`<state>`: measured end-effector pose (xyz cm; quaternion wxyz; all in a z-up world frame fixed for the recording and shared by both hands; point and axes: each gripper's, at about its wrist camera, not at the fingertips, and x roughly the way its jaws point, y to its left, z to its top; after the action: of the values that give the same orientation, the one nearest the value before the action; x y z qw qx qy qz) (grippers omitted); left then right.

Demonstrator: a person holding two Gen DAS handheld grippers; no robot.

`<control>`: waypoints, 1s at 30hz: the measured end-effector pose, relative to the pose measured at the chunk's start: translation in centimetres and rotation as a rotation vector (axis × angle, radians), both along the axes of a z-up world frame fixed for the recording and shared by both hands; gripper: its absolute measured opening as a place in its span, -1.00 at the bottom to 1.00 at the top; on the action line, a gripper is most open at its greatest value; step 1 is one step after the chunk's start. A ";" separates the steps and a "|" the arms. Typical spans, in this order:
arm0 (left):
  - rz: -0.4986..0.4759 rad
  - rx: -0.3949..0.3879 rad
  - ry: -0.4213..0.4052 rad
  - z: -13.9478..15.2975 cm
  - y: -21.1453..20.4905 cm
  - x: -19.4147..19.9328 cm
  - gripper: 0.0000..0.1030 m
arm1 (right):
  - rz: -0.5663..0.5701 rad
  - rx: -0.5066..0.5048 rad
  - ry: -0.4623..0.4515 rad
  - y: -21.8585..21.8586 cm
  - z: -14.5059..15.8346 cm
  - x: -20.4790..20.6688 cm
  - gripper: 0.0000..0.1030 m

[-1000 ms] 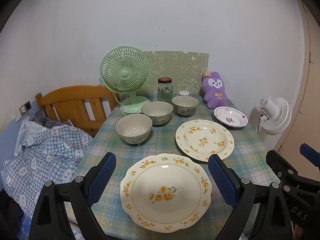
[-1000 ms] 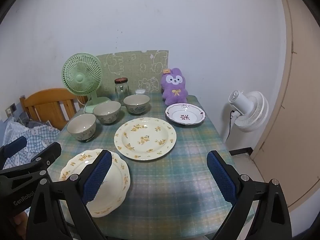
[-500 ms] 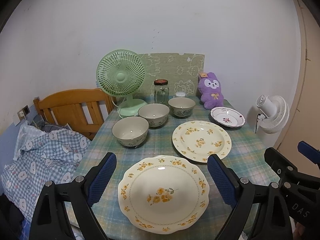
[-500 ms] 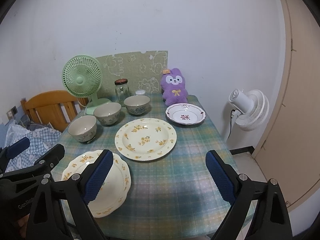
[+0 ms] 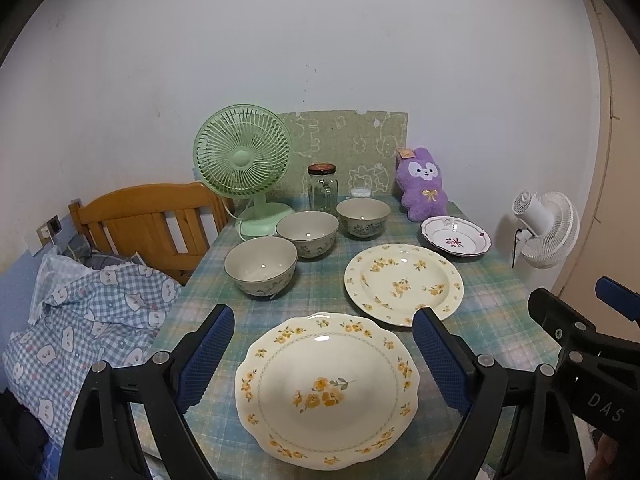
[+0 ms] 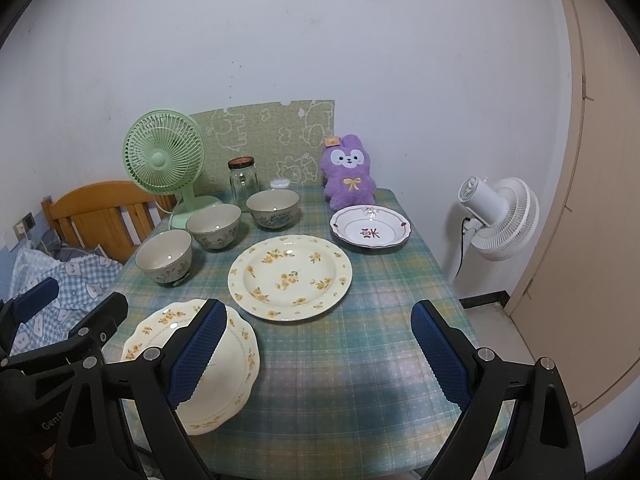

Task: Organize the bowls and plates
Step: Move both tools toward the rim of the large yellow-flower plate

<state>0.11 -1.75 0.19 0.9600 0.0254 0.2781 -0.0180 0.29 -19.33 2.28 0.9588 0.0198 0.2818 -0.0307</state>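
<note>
Desk (image 6: 360, 360): bare plaid cloth at the near right gave open room; its right edge dropped to floor by a white fan (image 6: 500, 220).
Near plate (image 5: 326, 390): lay at the near edge, between the left gripper (image 5: 324, 354) fingers, wide, untouched.
Middle plate (image 6: 290, 278): lay centre, apart from it.
Small plate (image 6: 370, 232): sat far right, before a plush (image 6: 350, 174).
Bowls (image 5: 261, 266): three stood in a diagonal row, far left.
Right gripper (image 6: 320, 348): fingers wide, empty; left finger hid part of the near plate.
</note>
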 end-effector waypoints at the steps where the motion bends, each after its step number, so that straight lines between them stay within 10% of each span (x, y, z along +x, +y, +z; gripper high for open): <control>1: 0.001 -0.002 -0.002 0.0 0.1 -0.1 0.77 | 0.001 0.000 0.000 0.0 0.0 -0.1 0.84; 30: -0.002 -0.020 0.000 -0.5 0.0 -0.8 0.69 | 0.018 -0.001 0.017 -0.2 -0.3 0.2 0.83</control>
<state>-0.69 -1.80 -0.34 0.9602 0.0162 0.2781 -0.0215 0.49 -19.48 1.94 0.9566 0.0166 0.2901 -0.0223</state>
